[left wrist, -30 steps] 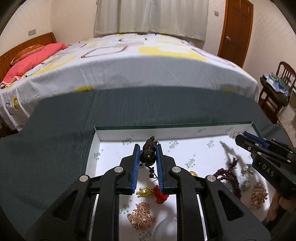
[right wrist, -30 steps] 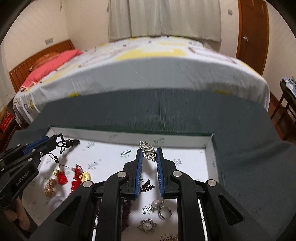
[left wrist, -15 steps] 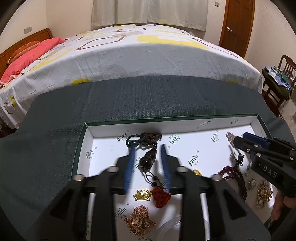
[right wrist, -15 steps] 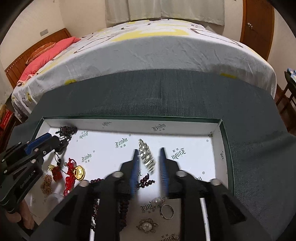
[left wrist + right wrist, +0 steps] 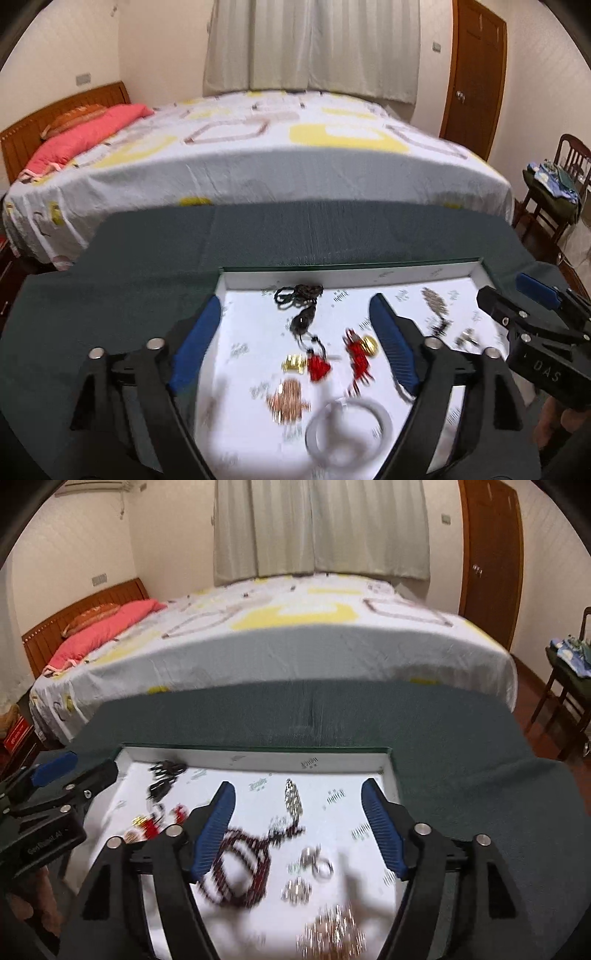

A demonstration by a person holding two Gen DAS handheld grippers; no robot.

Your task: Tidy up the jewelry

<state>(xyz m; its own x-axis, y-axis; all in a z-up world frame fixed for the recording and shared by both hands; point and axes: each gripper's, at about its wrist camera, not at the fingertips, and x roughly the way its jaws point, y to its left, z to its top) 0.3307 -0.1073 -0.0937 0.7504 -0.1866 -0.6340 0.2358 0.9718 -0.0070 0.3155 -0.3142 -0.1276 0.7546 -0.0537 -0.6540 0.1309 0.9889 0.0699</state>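
A: What had changed?
B: Both the left gripper (image 5: 295,332) and right gripper (image 5: 297,819) had sprung wide, empty.
A: The pieces?
B: Dark pendant (image 5: 304,317) lay upper-centre in the tray (image 5: 351,275), silver brooch (image 5: 292,801) mid-frame; both placed, I'd judge.

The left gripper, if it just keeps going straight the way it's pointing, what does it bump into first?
Probably the dark pendant on its black cord, lying in the white tray between the open left gripper fingers. Depth is blurry, so it might pass above.
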